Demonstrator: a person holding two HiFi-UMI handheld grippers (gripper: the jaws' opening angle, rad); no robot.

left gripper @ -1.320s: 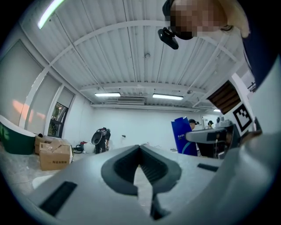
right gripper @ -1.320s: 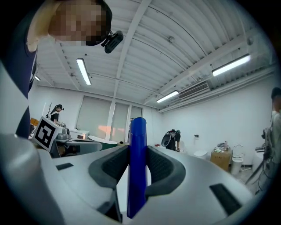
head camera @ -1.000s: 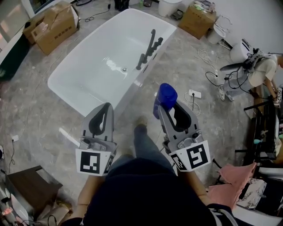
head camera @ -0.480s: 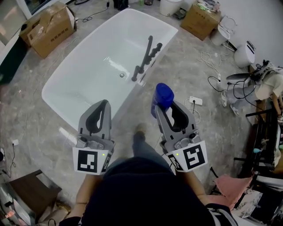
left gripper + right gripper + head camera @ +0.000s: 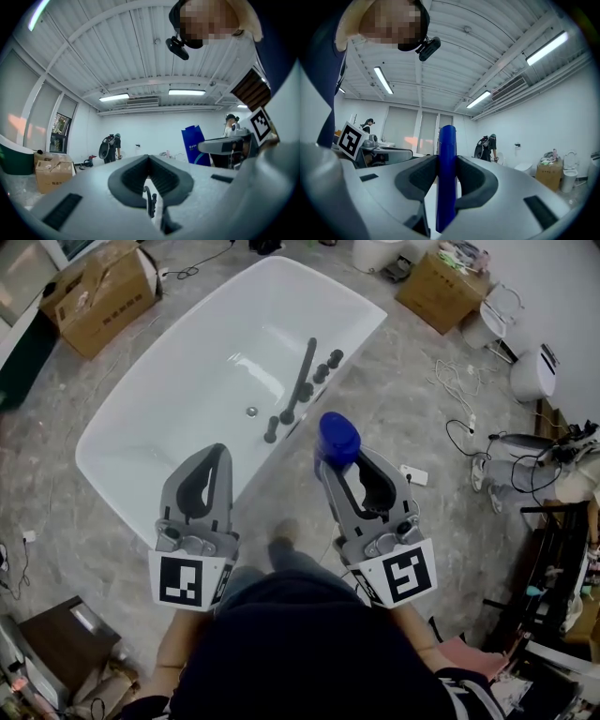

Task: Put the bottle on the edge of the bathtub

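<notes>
Bottle [image 5: 337,435] just beside bathtub [image 5: 187,381] rim

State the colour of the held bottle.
Blue; the bottle shows best in the right gripper view.

Cardboard box [image 5: 89,289] at upper left, second box [image 5: 448,294] at upper right, power strip [image 5: 412,474] on stone floor [image 5: 56,460]

Grey marbled floor [image 5: 403,418] — cardboard box [image 5: 89,292] far ahead-left of the left tongs [image 5: 221,454], second box [image 5: 442,289] ahead-right; white walls [image 5: 150,136], window [image 5: 58,131], strip lights [image 5: 115,97] overhead.
</notes>
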